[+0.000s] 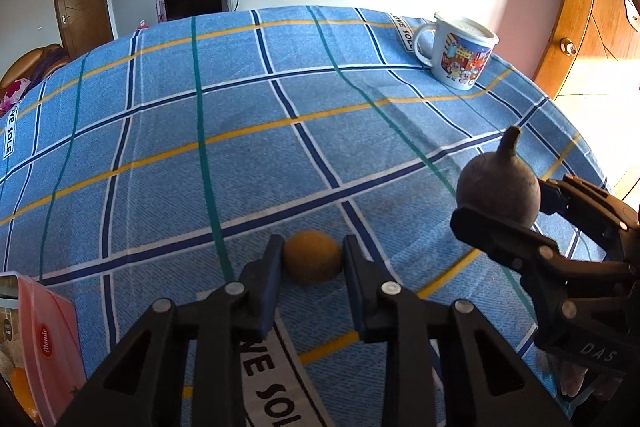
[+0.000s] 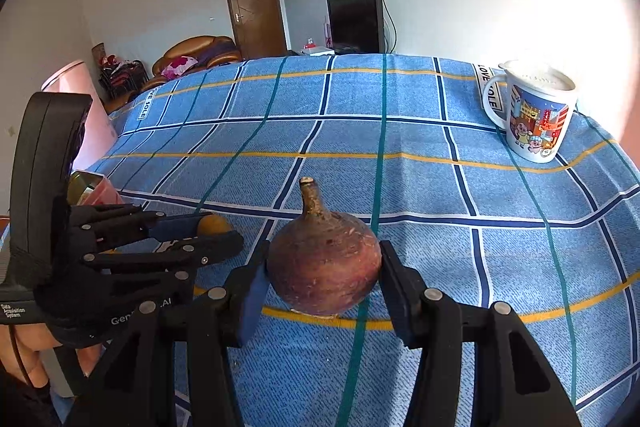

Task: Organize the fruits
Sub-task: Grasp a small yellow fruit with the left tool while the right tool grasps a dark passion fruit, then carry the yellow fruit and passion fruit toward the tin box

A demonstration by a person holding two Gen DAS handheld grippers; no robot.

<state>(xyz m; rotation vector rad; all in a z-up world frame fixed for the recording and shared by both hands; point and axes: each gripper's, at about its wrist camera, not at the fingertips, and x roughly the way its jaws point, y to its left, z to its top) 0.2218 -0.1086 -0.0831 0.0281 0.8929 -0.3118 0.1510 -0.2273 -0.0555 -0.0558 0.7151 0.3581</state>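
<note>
Left gripper (image 1: 312, 263): I see both pads against a small yellow-brown fruit (image 1: 313, 255) resting on the blue checked cloth (image 1: 240, 131) — closed on it.
Right gripper (image 2: 323, 281): I hold it clamped on a brown stemmed fruit (image 2: 324, 267), stem up, just above the cloth.
Mug (image 2: 534, 115): far right corner.
Pink container (image 1: 48, 343): 1, at my left edge.

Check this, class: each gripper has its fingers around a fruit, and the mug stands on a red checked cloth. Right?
Not quite. The cloth under the mug is blue checked, not red, as the right wrist view shows. The rest stands: the left gripper brackets the small yellow fruit, the right gripper the brown fruit.
</note>
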